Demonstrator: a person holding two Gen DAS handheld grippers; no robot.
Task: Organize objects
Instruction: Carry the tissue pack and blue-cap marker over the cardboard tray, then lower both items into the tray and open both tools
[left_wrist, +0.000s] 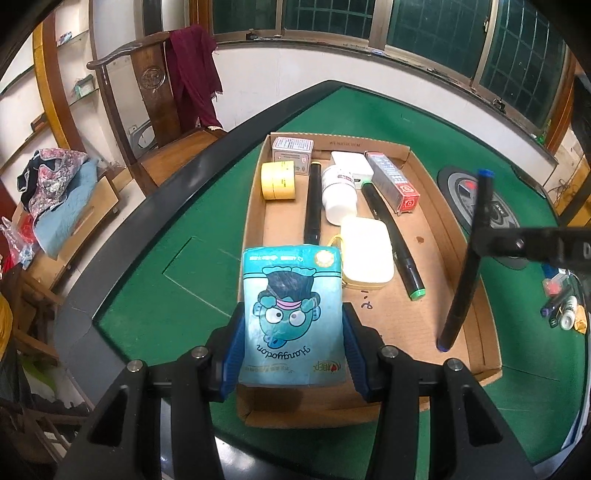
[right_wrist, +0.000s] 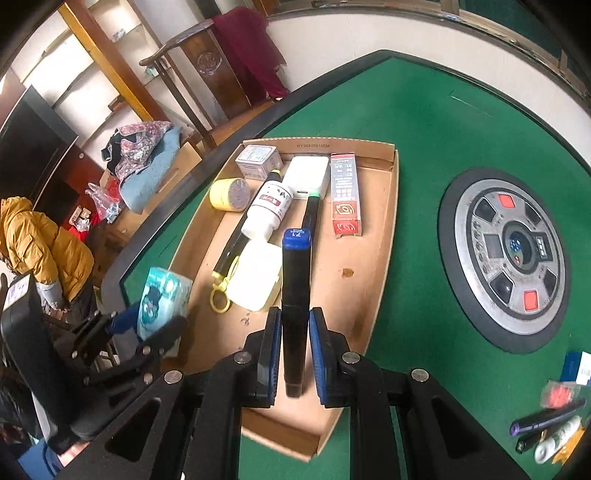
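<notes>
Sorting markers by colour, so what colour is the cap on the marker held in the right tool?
Blue, on the marker; clearest in the right wrist view.

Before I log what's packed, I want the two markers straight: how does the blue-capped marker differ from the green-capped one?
The blue-capped marker is clamped in the right gripper, above the cardboard tray; the green-capped marker already lies flat inside it. The blue-capped one stands steeply on end; the green-capped one rests on its side beside the white case. Both have dark barrels.
</notes>
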